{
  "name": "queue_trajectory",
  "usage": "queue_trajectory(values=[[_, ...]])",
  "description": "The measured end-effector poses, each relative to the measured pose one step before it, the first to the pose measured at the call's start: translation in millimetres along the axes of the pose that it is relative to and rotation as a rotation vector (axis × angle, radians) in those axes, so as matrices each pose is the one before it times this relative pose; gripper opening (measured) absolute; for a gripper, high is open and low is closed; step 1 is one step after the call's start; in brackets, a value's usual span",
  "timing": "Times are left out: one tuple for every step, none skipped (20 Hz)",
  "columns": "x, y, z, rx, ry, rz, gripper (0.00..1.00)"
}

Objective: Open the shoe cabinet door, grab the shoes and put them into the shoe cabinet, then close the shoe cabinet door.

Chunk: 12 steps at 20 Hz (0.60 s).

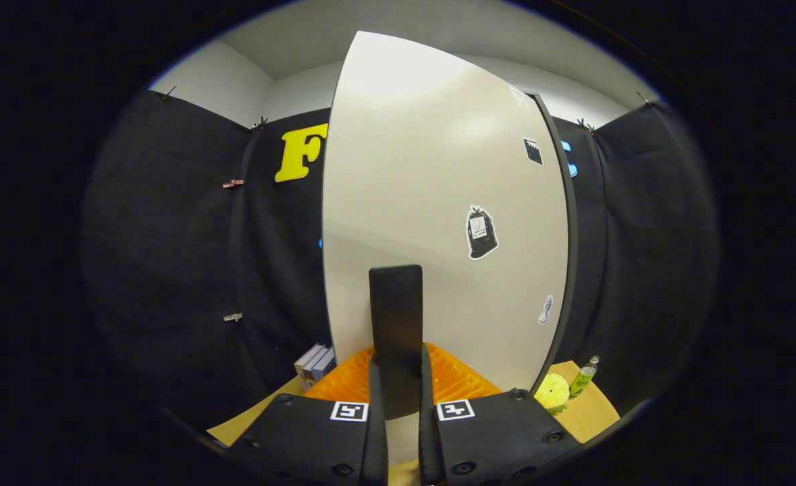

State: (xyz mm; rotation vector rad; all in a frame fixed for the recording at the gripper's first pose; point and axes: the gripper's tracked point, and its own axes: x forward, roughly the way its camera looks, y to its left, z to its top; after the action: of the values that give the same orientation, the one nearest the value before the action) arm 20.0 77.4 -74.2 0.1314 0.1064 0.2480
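Gripper [398, 405]: fingers drawn close together, clamped on dark upright handle [395, 331] that rises between them; both fingers press its lower end from either side.
Handle: flat dark bar, upright, standing on face of cabinet door [438, 202], near door's lower middle.
Cabinet door: pale, smooth panel w/ dark edge strip along its right side; fills space straight ahead of fingers. Carries a few stickers: dark bag-shaped one [481, 233] right of handle, small dark one [533, 150] higher up, small pale one [545, 309] low near right edge.
Shoes: can't tell where they are.
Orange ribbed item [455, 381]: low, just behind fingers, at foot of door; what it is, can't tell.
Table [590, 412]: tan surface, showing both sides of fingers.
On table, right of door: round yellow object [551, 391] and small green bottle [583, 379], just beside each other.
On table, left of door: small stack of boxes [314, 364], near orange item.
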Motion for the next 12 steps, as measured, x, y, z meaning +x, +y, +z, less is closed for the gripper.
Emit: queue_trajectory(values=[[-6.72, -4.46, -0.04, 0.00289, -0.00307, -0.00139, 0.22], [-5.67, -4.0, -0.87, 0.00096, 0.00138, -0.00109, 0.22], [-5.94, -4.2, 0.09, 0.00383, -0.00127, -0.00202, 0.22], [-5.24, -4.5, 0.65, 0.00403, 0.00143, -0.00443, 0.22], [-5.76, -5.91, 0.14, 0.0006, -0.00219, -0.00588, 0.22], [-5.86, -5.81, 0.35, 0.00028, -0.00077, -0.00621, 0.22], [-6.22, -5.06, 0.24, 0.00079, -0.00055, -0.00618, 0.22], [-6.2, -6.38, 0.39, -0.00342, -0.00171, -0.00276, 0.22], [-5.62, -7.89, 0.73, 0.00233, -0.00125, -0.00219, 0.21], [-5.46, -8.14, 0.9, 0.00985, -0.00072, -0.00414, 0.21], [-5.91, -8.38, -0.25, 0.0081, -0.00199, -0.00398, 0.21], [-5.02, -8.33, 1.07, 0.00407, -0.00233, -0.0086, 0.21]])
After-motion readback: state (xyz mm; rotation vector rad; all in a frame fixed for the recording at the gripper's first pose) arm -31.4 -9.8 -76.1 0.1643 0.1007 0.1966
